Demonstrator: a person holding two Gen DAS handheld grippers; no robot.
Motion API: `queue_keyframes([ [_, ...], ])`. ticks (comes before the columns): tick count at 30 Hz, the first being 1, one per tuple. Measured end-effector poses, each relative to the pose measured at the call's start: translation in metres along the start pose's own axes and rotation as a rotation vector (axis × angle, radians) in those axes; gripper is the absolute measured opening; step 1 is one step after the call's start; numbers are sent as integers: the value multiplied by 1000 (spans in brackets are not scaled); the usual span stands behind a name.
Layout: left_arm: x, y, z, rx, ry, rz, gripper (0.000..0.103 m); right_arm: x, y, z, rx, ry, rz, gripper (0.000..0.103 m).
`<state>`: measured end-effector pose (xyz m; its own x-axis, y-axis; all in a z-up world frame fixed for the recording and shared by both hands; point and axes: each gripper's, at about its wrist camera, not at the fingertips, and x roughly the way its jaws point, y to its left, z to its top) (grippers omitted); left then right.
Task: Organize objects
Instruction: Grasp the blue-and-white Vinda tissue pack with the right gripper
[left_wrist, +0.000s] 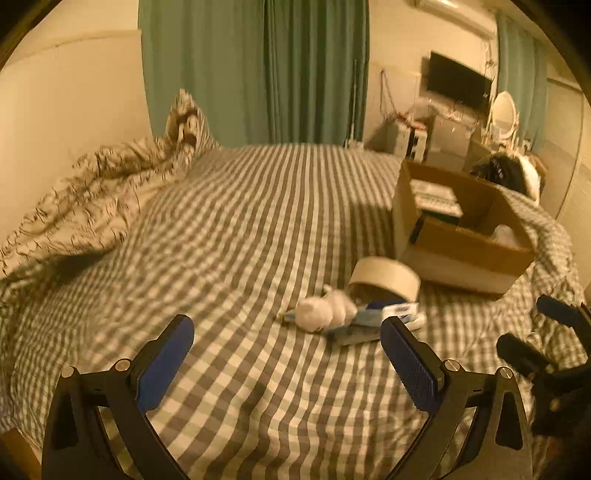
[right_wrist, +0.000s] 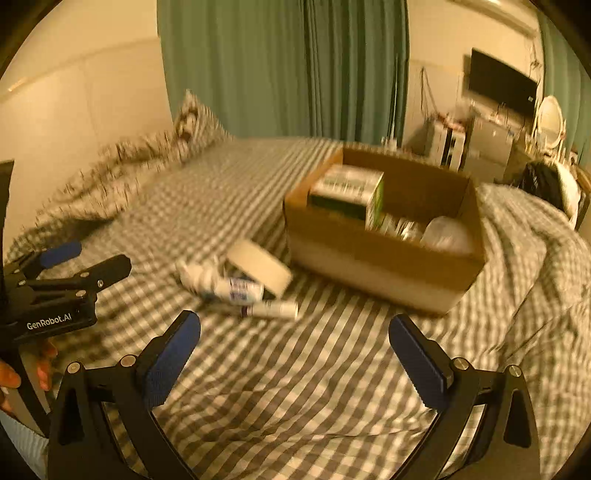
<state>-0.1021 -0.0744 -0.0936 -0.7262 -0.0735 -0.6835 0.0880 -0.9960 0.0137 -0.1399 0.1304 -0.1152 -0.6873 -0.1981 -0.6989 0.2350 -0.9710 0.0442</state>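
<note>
Cardboard box (rectangular, open-topped) sits on rumpled checked bedsheet.

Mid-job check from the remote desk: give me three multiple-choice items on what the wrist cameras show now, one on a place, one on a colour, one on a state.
1. Where does the roll of beige tape lie?
A. Inside the brown cardboard box
B. On the grey-and-white checked bedsheet, beside the box
C. On the pillow

2. What colour are the curtains?
A. Green
B. Red
C. White

3. How do the two grippers stand?
A. Both shut on tubes
B. Left shut, right open
C. Both open and empty

Answers:
1 B: the tape rests on the bedsheet next to the brown cardboard box, among the small white tubes.
2 A: green drapes hang behind the bed.
3 C: the left gripper and right gripper show fingers wide apart with nothing between.
</note>
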Motion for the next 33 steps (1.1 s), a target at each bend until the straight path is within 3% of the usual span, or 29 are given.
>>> queue_keyframes([
  [10,45,2,11,59,60,109,103,90,26,-2,59,143,61,102],
  [17,56,23,6,-2,94,107,103,131,44,8,42,189,95,95],
  [19,58,28,7,-19,98,109,103,134,44,10,44,192,109,86],
  [23,61,29,5,-23,111,123,103,134,43,13,33,179,129,51],
  [33,66,0,4,49,154,104,103,71,17,9,35,98,109,49],
])
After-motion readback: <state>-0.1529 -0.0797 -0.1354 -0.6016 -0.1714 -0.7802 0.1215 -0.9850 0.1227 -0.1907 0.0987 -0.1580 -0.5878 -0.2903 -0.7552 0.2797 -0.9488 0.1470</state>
